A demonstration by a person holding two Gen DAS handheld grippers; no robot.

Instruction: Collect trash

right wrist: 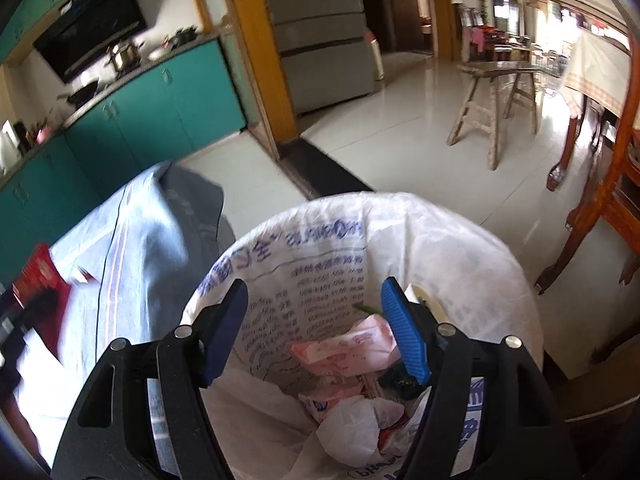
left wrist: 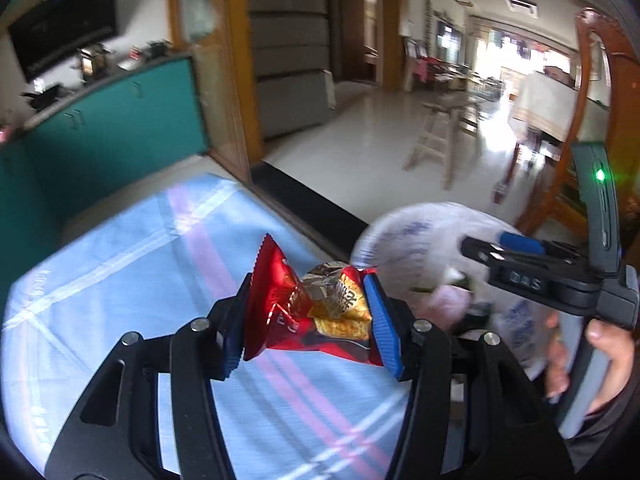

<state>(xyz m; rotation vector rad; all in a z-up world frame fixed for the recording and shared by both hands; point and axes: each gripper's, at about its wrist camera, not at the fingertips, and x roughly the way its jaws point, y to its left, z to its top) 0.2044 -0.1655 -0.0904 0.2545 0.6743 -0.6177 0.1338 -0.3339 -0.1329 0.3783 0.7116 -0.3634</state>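
1. The left gripper (left wrist: 308,320) held a crumpled red and gold foil snack wrapper (left wrist: 320,312), its blue ribbed fingers (left wrist: 386,328) pressed against both sides of the packet.
2. The wrapper was lifted clear of the surface (left wrist: 120,280), which was covered by a pale blue cloth with pink and white stripes.
3. The right gripper (right wrist: 316,328) hung over the mouth of a round bin lined with a white plastic bag printed in blue (right wrist: 460,240); its blue fingers (right wrist: 404,332) stood wide apart with nothing between them.
4. Inside the bin lay crumpled pink plastic (right wrist: 352,348), white wrappings (right wrist: 352,432) and a dark green scrap (right wrist: 400,380).
5. In the left wrist view the bin (left wrist: 384,240) stood just beside the surface edge, to the right of the held wrapper, with the right gripper (left wrist: 520,256) and the person's hand (left wrist: 608,356) above it.
6. In the right wrist view the red wrapper (right wrist: 38,276) showed blurred at the far left edge, above the cloth.
7. Beyond the bin, a black threshold strip (right wrist: 320,168) crossed the glossy tiled floor (right wrist: 400,140).
8. Farther off stood a wooden stool (right wrist: 492,104), teal kitchen cabinets (right wrist: 160,112) and a grey refrigerator (right wrist: 320,40).
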